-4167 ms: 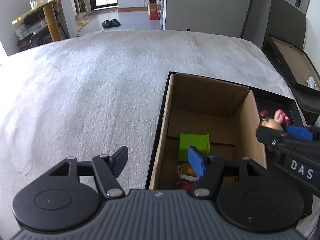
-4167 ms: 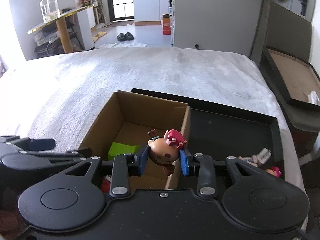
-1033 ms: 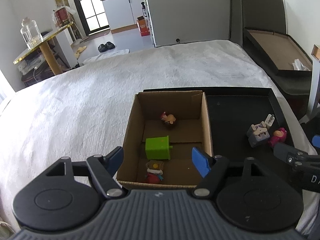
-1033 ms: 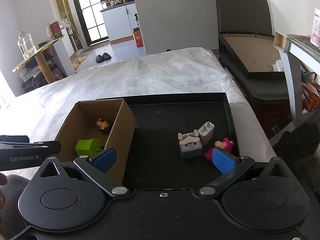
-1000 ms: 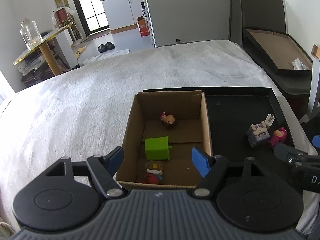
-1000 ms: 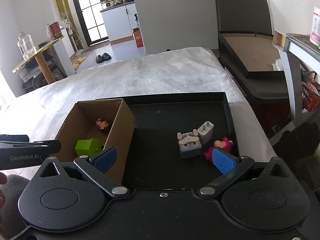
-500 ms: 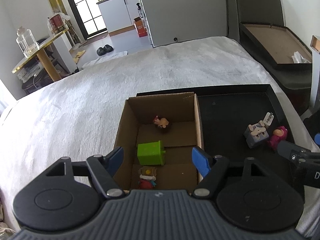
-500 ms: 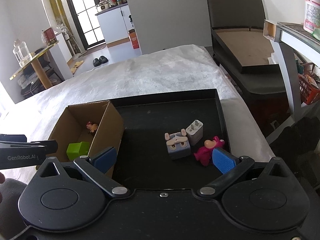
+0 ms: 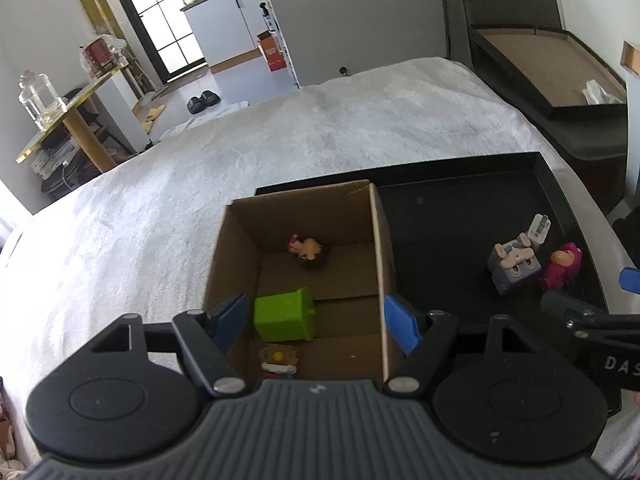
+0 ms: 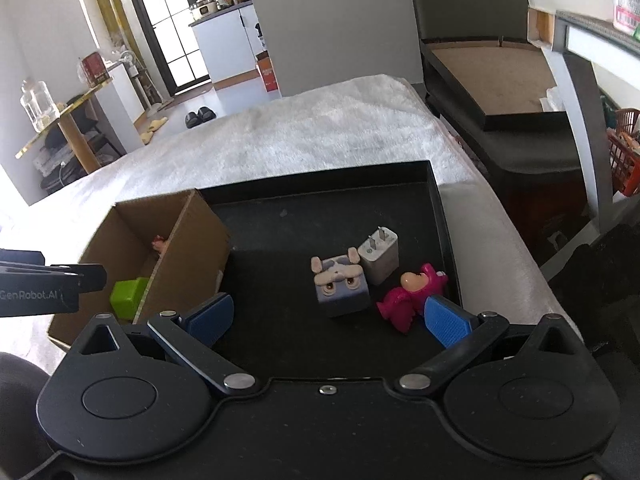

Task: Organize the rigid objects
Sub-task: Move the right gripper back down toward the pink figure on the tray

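Observation:
A cardboard box (image 9: 376, 240) sits in the left part of a black tray (image 10: 320, 216). In the box lie a brown deer figure (image 9: 308, 249), a green cube (image 9: 285, 315) and a small red and yellow toy (image 9: 278, 362). On the tray floor stand a grey bunny block (image 10: 341, 285), a white charger plug (image 10: 379, 255) and a pink figure (image 10: 412, 294). My left gripper (image 9: 318, 320) is open and empty above the box's near end. My right gripper (image 10: 328, 316) is open and empty just before the bunny block and pink figure.
The tray lies on a white fuzzy cover (image 9: 160, 208). An open dark case (image 10: 500, 92) stands to the right beyond the edge. A yellow side table (image 9: 76, 104) with a glass jar is far left. Shelving (image 10: 592, 80) is at the far right.
The deer figure went from my right gripper into the box. My right gripper is now open and has moved over to the tray's right side, closing in on the toys there. My left gripper has shifted slightly.

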`<state>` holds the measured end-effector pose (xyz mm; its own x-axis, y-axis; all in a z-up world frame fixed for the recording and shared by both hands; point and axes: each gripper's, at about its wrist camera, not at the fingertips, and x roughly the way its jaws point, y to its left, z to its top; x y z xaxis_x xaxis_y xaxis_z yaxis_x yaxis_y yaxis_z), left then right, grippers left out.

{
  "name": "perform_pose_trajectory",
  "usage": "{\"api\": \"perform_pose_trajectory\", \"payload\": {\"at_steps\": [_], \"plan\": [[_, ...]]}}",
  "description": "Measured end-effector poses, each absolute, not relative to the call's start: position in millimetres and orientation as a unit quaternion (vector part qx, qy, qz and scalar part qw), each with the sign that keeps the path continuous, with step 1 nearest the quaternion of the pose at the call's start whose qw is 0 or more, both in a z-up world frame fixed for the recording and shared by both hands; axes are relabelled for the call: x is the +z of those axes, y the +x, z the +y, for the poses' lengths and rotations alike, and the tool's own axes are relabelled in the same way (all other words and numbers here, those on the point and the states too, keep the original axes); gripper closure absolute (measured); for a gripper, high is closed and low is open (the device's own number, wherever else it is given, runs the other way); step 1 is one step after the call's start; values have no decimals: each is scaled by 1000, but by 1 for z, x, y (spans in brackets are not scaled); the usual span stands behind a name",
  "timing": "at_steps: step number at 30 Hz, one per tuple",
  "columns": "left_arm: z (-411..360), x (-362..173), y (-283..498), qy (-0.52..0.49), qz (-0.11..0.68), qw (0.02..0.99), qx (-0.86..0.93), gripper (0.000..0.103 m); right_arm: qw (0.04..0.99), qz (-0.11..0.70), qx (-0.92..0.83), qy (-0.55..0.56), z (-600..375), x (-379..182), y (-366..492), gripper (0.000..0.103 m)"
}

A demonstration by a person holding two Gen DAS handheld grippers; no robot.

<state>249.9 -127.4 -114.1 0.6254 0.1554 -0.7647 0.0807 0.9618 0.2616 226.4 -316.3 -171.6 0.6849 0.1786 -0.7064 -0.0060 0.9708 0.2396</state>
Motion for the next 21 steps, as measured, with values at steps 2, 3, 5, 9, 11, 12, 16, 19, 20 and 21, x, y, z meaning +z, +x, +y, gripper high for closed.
{"api": "perform_pose_trajectory", "payload": {"at_steps": [2, 3, 5, 9, 11, 12, 16, 19, 20, 21], "plan": [[-131, -118, 252, 140, 435, 889, 18, 29, 911, 393, 46, 112, -320, -177, 229, 4], [-134, -121, 254, 142, 436, 889, 17, 29, 911, 393, 43, 113, -322, -180, 230, 6], [-137, -125, 258, 144, 437, 888, 15, 29, 910, 395, 37, 119, -327, -186, 234, 9], [-143, -131, 266, 145, 438, 887, 13, 29, 905, 404, 22, 134, -337, -197, 241, 20], [-145, -135, 270, 145, 439, 887, 12, 29, 903, 407, 18, 140, -340, -201, 245, 24], [-146, -137, 272, 146, 440, 886, 11, 29, 902, 407, 15, 142, -341, -203, 246, 27], [-153, -144, 279, 155, 440, 885, 6, 29, 901, 405, 3, 155, -348, -213, 251, 37], [-156, -150, 285, 163, 442, 882, 4, 29, 898, 407, -5, 166, -353, -221, 256, 39], [-157, -152, 288, 164, 443, 881, 4, 29, 897, 409, -7, 167, -354, -223, 256, 40], [-158, -153, 290, 165, 443, 881, 4, 29, 896, 410, -9, 169, -355, -225, 257, 40]]}}
